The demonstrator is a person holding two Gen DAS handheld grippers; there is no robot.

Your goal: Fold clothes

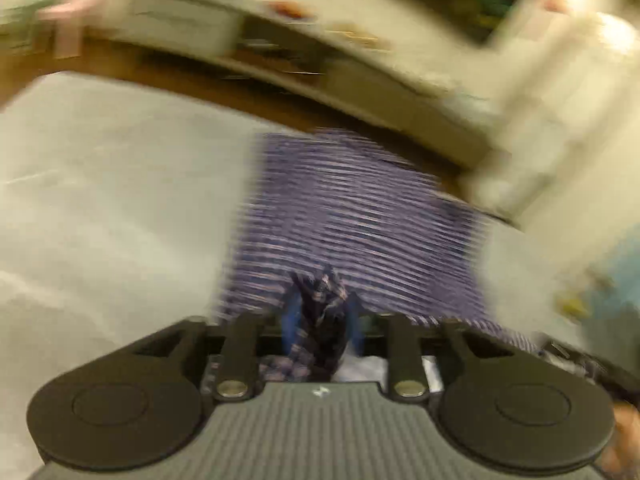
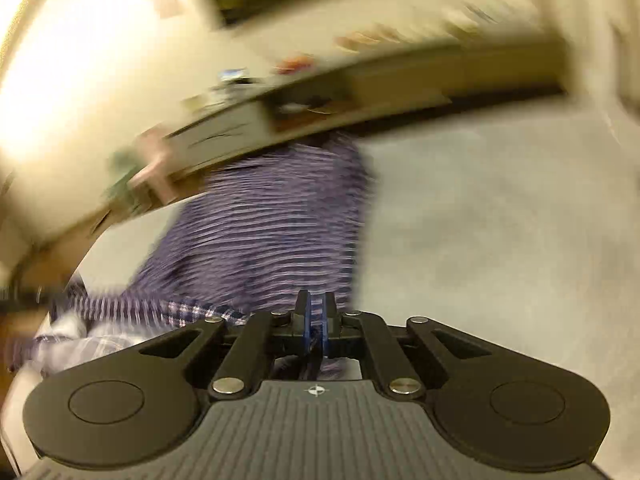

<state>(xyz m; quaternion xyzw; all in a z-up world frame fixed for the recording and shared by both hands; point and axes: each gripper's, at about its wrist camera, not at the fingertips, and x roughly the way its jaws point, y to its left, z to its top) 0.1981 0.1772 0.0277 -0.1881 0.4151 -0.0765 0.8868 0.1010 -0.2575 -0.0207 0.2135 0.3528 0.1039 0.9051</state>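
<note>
Clearly both hands are mid-fold with a purple checked shirt (image 1: pixel 352 216); the garment lies spread on a pale bed sheet (image 1: pixel 112 184), filling the centre of each wrist view and running from the fingers toward the upper middle of the frame; the left hand-held gripper (image 1: pixel 320 312) has a bunched wad of the cloth between its partly open blue pads, and the right hand-held gripper (image 2: pixel 316 312) is closed almost fully on a thin edge of the same shirt. Judging from this, the step is carrying one hem over the rest; doing it well means keeping both pinches level and equally taut, so the fold line runs straight, and setting the hem down before letting go; the left grip looks bulky and may slip. Everything is heavily blurred; a long low cabinet (image 1: pixel 192 28) crosses the top of both frames, well apart from the shirt; nothing lies on the sheet in the fold's path.
</note>
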